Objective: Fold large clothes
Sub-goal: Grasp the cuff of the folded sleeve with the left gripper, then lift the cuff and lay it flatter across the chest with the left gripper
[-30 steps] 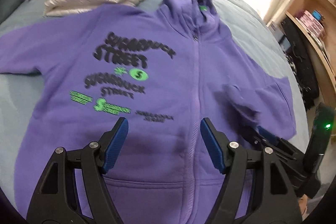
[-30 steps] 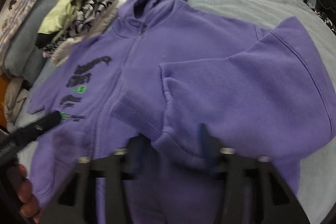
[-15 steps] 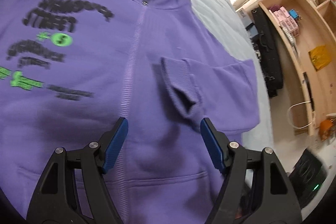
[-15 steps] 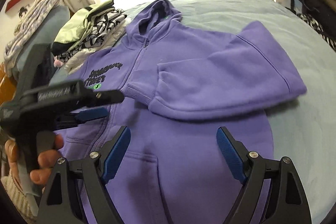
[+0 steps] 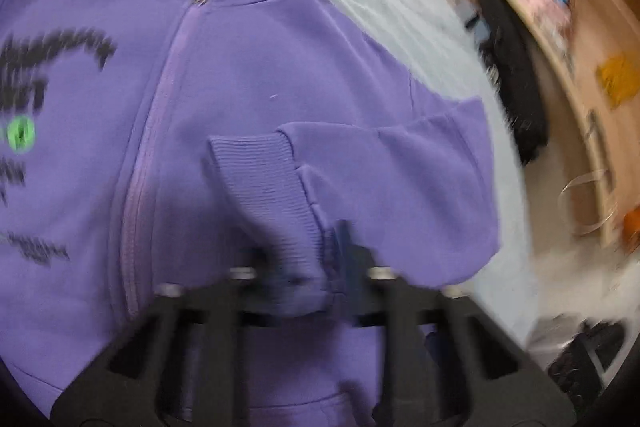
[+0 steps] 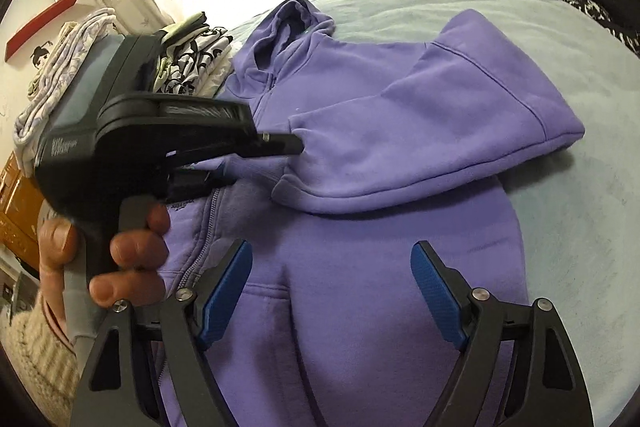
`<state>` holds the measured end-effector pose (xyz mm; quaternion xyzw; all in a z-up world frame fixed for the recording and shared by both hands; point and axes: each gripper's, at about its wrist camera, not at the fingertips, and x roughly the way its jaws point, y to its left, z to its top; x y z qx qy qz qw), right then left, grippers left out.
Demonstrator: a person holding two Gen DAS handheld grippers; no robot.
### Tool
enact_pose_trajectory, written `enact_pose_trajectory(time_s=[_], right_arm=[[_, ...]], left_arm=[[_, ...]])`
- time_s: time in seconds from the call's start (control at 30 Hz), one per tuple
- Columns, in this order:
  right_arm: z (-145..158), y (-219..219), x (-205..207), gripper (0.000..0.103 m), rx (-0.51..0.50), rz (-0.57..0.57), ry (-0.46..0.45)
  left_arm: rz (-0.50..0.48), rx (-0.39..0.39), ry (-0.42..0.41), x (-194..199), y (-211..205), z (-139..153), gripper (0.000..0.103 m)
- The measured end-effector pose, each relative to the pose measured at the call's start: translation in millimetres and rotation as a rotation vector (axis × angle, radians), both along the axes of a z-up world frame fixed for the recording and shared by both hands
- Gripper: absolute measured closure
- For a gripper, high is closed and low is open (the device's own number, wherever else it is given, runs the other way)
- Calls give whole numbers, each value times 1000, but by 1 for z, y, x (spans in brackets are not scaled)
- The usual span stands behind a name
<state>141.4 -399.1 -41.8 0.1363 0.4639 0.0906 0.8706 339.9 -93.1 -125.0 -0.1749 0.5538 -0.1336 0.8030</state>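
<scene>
One purple zip hoodie [image 6: 360, 187] lies front-up on the grey-blue bed [image 6: 560, 75], filling the middle of both views, its one visible sleeve [image 6: 440, 131] folded across the chest. One stack of folded clothes [image 6: 192, 55] sits at the upper left of the right wrist view, beyond the hood. The left gripper [image 5: 316, 259] reaches in from the left of that view, held by a bare hand [image 6: 120, 251]; its fingers are pinched together on the ribbed sleeve cuff [image 5: 272, 195], low in the centre of its own blurred view. The right gripper [image 6: 332, 291] hangs above the hoodie's lower front, its two blue-padded fingers [image 6: 226, 291] spread wide, holding nothing. One wooden shelf unit [image 5: 572, 67] stands at the right edge of the left wrist view.
</scene>
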Motion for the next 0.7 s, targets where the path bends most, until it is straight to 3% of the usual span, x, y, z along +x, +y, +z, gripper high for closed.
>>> enact_pose_trajectory(time_s=[0.07, 0.17, 0.3, 0.37, 0.43, 0.57, 0.63, 0.7], right_arm=[[2, 0, -1, 20, -2, -6, -3], [7, 0, -4, 20, 0, -9, -13], [18, 2, -8, 20, 0, -5, -37], [23, 2, -11, 20, -4, -7, -48], [28, 1, -12, 20, -10, -12, -54], [38, -6, -9, 20, -25, -31, -55], [43, -11, -3, 20, -62, -40, -50], [44, -16, 6, 17, -100, -49, -34]], left_arm=[[-45, 73, -49, 4, -13, 16, 93], [-103, 178, -218, 4, -26, 61, 94], [-112, 340, -519, -2, -21, 132, 95], [-93, 375, -580, -1, -5, 149, 95], [-60, 415, -579, 5, 15, 151, 95], [28, 497, -469, 27, 73, 106, 95], [82, 514, -360, 39, 111, 64, 95], [123, 480, -228, 48, 145, 20, 95]])
